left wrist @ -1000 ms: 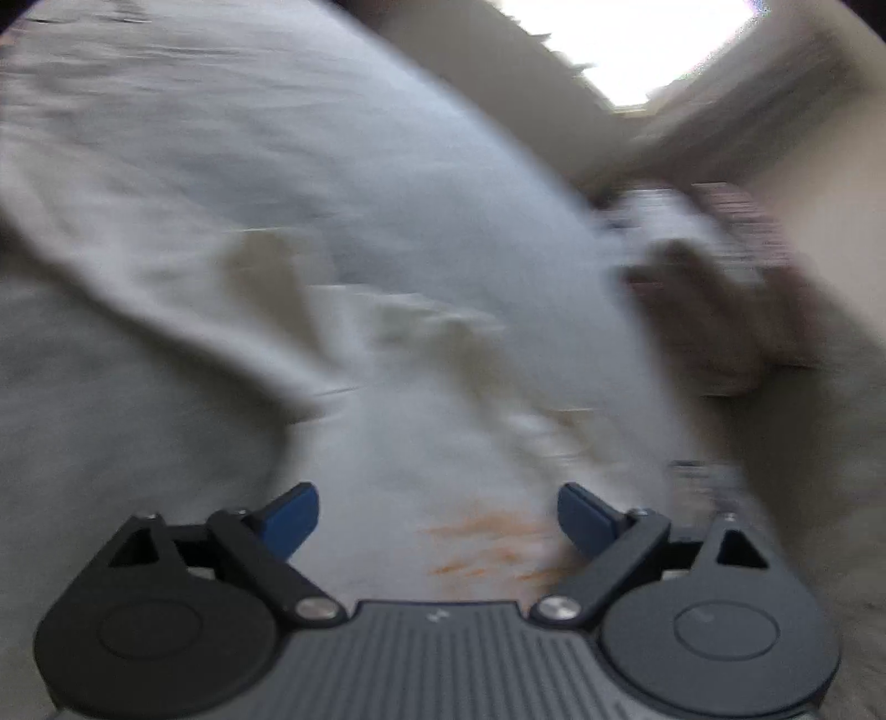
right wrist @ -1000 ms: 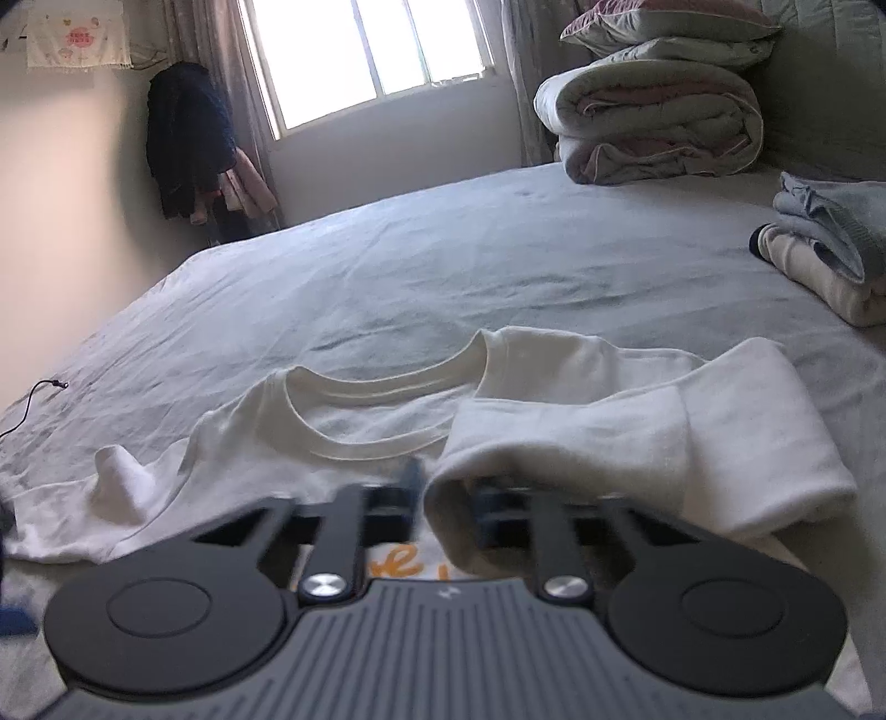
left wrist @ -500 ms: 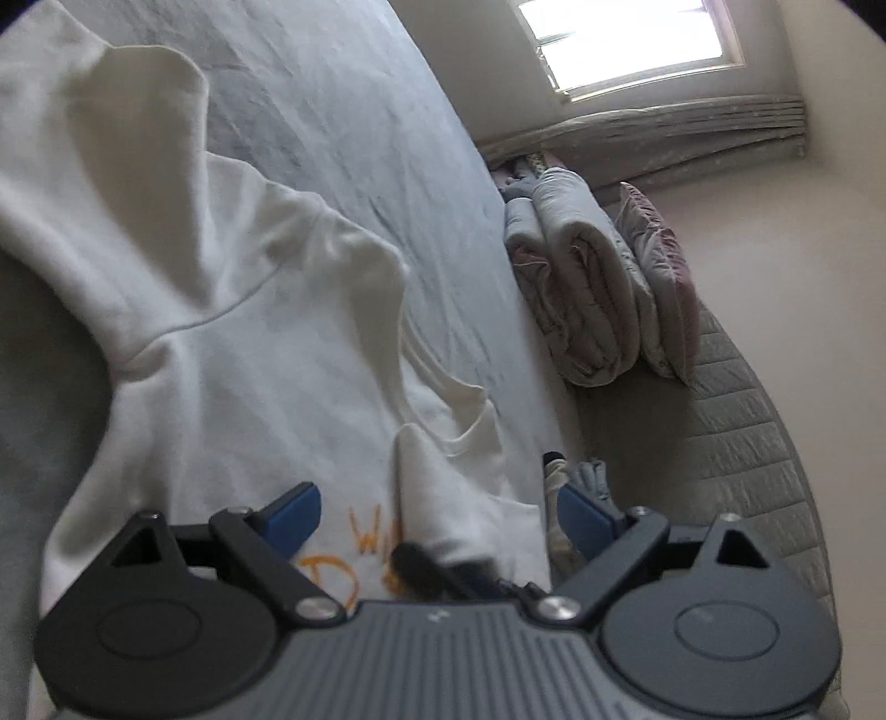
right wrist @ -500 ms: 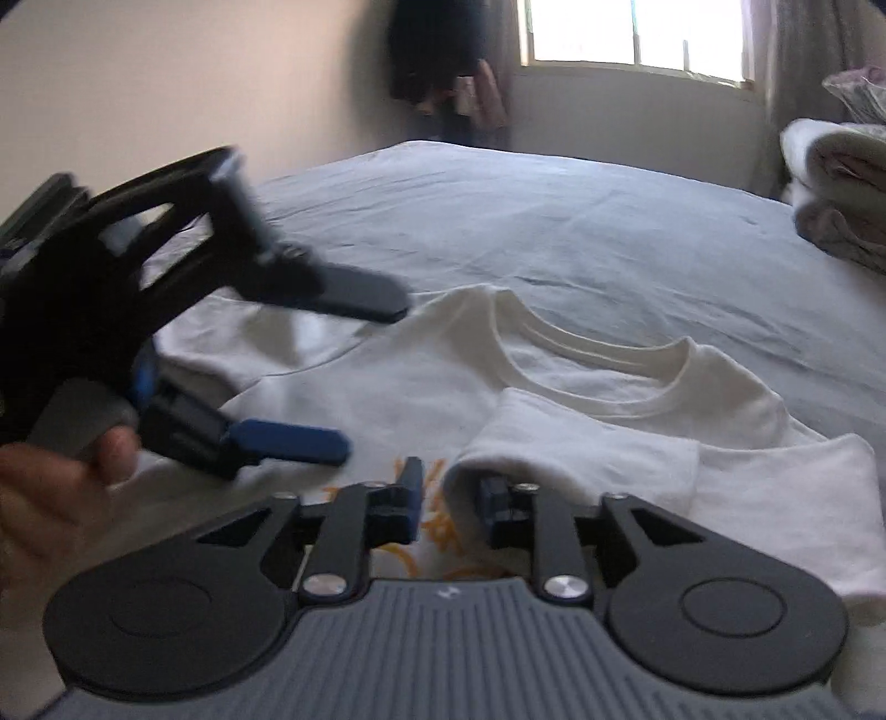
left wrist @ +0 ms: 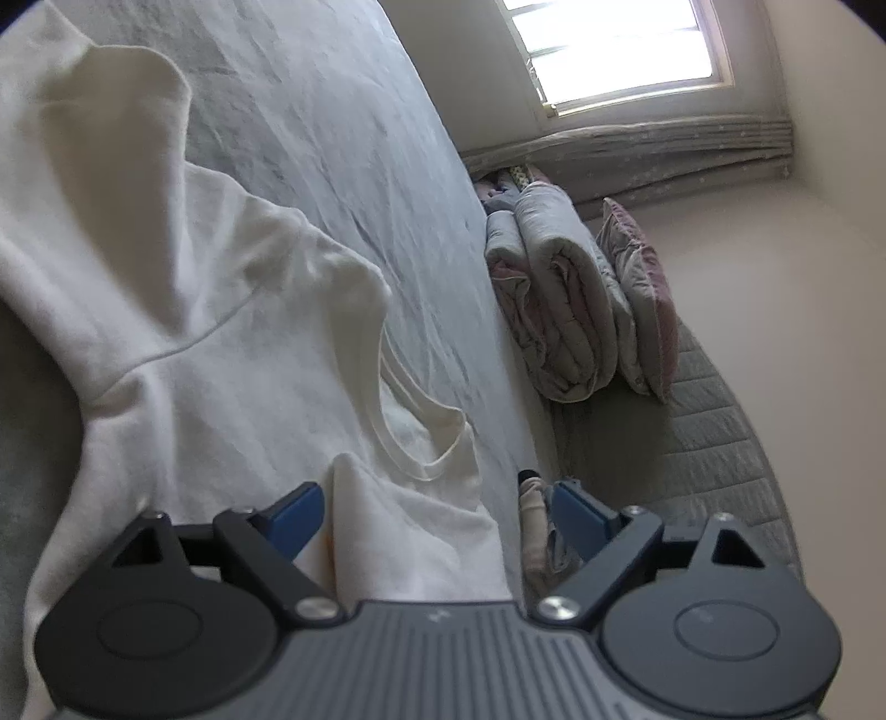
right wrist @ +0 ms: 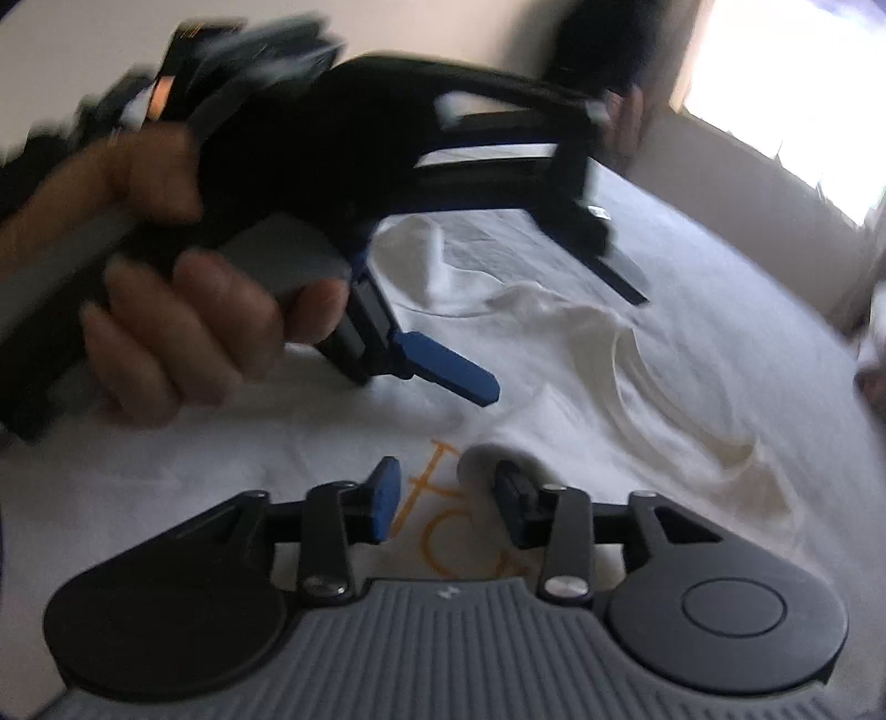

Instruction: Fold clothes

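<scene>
A white sweatshirt (left wrist: 221, 343) with orange lettering (right wrist: 443, 520) lies front up on the grey bed (left wrist: 343, 138); its right sleeve is folded over the chest (left wrist: 398, 531). My left gripper (left wrist: 437, 515) is open and empty, held above the shirt's chest near the collar (left wrist: 421, 443). It also shows in the right wrist view (right wrist: 554, 327), held by a hand. My right gripper (right wrist: 446, 493) is open, low over the lettering, with the folded sleeve edge (right wrist: 487, 454) just beyond its right finger.
Rolled quilts and a pillow (left wrist: 576, 299) are stacked at the head of the bed by the quilted headboard (left wrist: 714, 443). Folded clothes (left wrist: 534, 520) lie at the bed's edge. A window (left wrist: 614, 50) is beyond.
My right gripper has opened and let go of the folded sleeve, which now rests on the chest. My left gripper has swung in over the shirt, staying open.
</scene>
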`<state>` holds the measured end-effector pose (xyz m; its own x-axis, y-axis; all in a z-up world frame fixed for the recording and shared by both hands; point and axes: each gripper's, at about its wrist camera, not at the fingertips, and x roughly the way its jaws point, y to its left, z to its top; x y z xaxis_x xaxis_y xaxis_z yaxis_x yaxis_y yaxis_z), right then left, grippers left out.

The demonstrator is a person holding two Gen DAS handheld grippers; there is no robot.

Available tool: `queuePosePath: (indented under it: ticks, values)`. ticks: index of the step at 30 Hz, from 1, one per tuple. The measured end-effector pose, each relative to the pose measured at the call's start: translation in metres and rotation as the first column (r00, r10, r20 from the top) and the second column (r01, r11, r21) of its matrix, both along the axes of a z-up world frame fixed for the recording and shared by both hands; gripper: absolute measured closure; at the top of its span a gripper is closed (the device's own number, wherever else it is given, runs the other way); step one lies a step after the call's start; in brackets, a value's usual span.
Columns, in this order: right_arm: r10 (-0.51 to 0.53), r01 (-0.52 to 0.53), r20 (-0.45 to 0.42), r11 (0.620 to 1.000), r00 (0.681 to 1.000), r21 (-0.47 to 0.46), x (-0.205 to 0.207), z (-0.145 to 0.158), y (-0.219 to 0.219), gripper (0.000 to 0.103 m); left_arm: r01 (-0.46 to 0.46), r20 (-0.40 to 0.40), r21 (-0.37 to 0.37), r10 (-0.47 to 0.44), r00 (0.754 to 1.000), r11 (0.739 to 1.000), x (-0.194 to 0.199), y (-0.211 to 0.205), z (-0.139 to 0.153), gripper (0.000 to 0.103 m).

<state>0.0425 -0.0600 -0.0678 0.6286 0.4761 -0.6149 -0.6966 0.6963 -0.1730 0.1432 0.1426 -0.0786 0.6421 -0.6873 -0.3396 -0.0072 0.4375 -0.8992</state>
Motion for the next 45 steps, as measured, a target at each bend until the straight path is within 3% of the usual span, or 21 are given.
queuePosePath:
  ticks: [3,6,7,9,11,13,17,19,20,23,26,28,30,34,37,39,42,44,45]
  values:
    - [-0.066,0.097,-0.145,0.971,0.987,0.218,0.010,0.005,-0.032,0.052,0.002,-0.017,0.018,-0.002,1.000,1.000,0.003,-0.004,0.002,0.018]
    - [-0.094,0.217,-0.294,0.882,0.951,0.419,0.018,0.004,-0.067,0.051,-0.005,-0.026,0.012,0.006,1.000,1.000,0.003,-0.003,0.004,0.018]
    - [-0.093,0.259,-0.342,0.837,0.935,0.481,0.023,0.002,-0.078,0.049,-0.008,-0.029,0.020,0.008,1.000,1.000,0.002,-0.002,0.004,0.018]
    - [-0.092,0.385,-0.478,0.730,0.874,0.564,0.036,0.001,-0.094,0.049,-0.012,-0.030,0.043,0.014,0.999,0.999,0.000,0.000,0.007,0.018]
    - [-0.055,0.508,-0.588,0.573,0.807,0.644,0.050,-0.009,-0.117,0.049,-0.013,0.001,0.124,0.013,1.000,0.992,-0.007,0.000,0.015,0.018]
    - [-0.041,0.588,-0.647,0.464,0.761,0.663,0.056,-0.017,-0.132,0.049,0.012,0.058,0.226,-0.025,0.998,0.974,-0.013,-0.005,0.029,0.018]
    - [-0.041,0.691,-0.721,0.330,0.691,0.643,0.063,-0.031,-0.150,0.049,0.057,0.158,0.432,-0.138,0.978,0.900,-0.027,-0.023,0.051,0.016]
    - [-0.020,0.715,-0.740,0.277,0.673,0.642,0.063,-0.035,-0.150,0.049,0.095,0.174,0.468,-0.197,0.965,0.878,-0.032,-0.032,0.053,0.016]
    - [-0.007,0.720,-0.745,0.261,0.667,0.643,0.064,-0.035,-0.147,0.049,0.109,0.162,0.430,-0.195,0.967,0.896,-0.032,-0.029,0.048,0.016]
    - [0.034,0.721,-0.746,0.232,0.665,0.653,0.065,-0.033,-0.137,0.048,0.141,0.123,0.302,-0.185,0.975,0.943,-0.032,-0.017,0.034,0.016]
    - [0.066,0.715,-0.743,0.227,0.666,0.661,0.068,-0.030,-0.125,0.048,0.070,0.047,0.072,-0.073,0.996,0.995,-0.033,0.012,0.011,0.016]
    - [0.060,0.719,-0.750,0.243,0.659,0.652,0.067,-0.026,-0.122,0.048,0.011,0.002,-0.051,-0.011,1.000,0.999,-0.035,0.030,-0.002,0.016]
    - [-0.020,0.752,-0.779,0.276,0.627,0.599,0.059,-0.016,-0.122,0.048,-0.013,-0.014,-0.116,0.012,1.000,0.993,-0.037,0.040,-0.009,0.016]
    - [-0.259,0.815,-0.788,0.352,0.558,0.461,0.046,0.011,-0.122,0.048,-0.006,-0.023,-0.126,0.003,1.000,0.992,-0.037,0.040,-0.010,0.016]
    - [-0.315,0.838,-0.783,0.310,0.537,0.449,0.036,0.021,-0.121,0.048,0.004,-0.033,-0.101,-0.008,0.999,0.995,-0.037,0.035,-0.010,0.016]
    - [-0.375,0.837,-0.751,0.305,0.544,0.454,0.034,0.025,-0.118,0.048,0.006,-0.041,-0.097,-0.010,0.999,0.995,-0.037,0.032,-0.011,0.016]
    - [-0.426,0.824,-0.708,0.355,0.564,0.442,0.028,0.015,-0.118,0.048,0.010,-0.049,-0.114,-0.016,0.999,0.993,-0.041,0.035,-0.013,0.016]
    - [-0.431,0.814,-0.694,0.373,0.577,0.445,0.028,0.009,-0.117,0.054,0.016,-0.049,-0.122,-0.022,0.999,0.992,-0.039,0.035,-0.013,0.016]
    - [-0.437,0.798,-0.672,0.398,0.598,0.452,0.030,0.007,-0.117,0.067,0.019,-0.049,-0.125,-0.026,0.998,0.992,-0.039,0.036,-0.014,0.016]
